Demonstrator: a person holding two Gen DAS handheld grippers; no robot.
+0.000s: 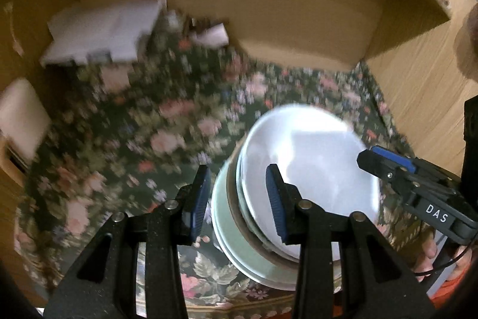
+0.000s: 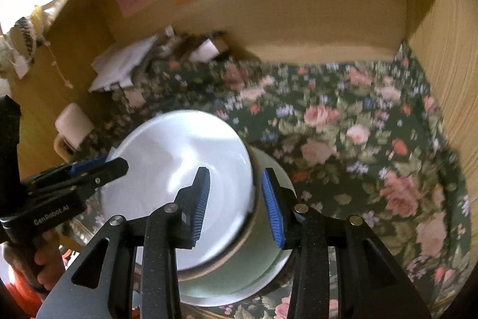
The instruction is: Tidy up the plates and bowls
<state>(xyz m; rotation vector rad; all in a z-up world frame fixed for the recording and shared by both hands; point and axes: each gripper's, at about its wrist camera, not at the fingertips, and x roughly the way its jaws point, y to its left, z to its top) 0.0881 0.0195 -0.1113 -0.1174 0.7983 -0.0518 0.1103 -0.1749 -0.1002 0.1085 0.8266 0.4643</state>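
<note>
The white bowl (image 1: 310, 169) sits nested on top of a stack, a brown-rimmed dish under it and a pale green plate (image 1: 239, 241) at the bottom, over the floral cloth (image 1: 134, 124). The left gripper (image 1: 239, 199) straddles the stack's left rim and the right gripper (image 2: 236, 201) its right rim. Both stand part-open; whether the pads press on the rims, I cannot tell.

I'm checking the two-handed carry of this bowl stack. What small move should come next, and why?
Probably lower the stack level onto the floral cloth. The left hand-held gripper and right hand-held gripper each straddle an opposite rim, and the white top bowl looks tilted.
</note>
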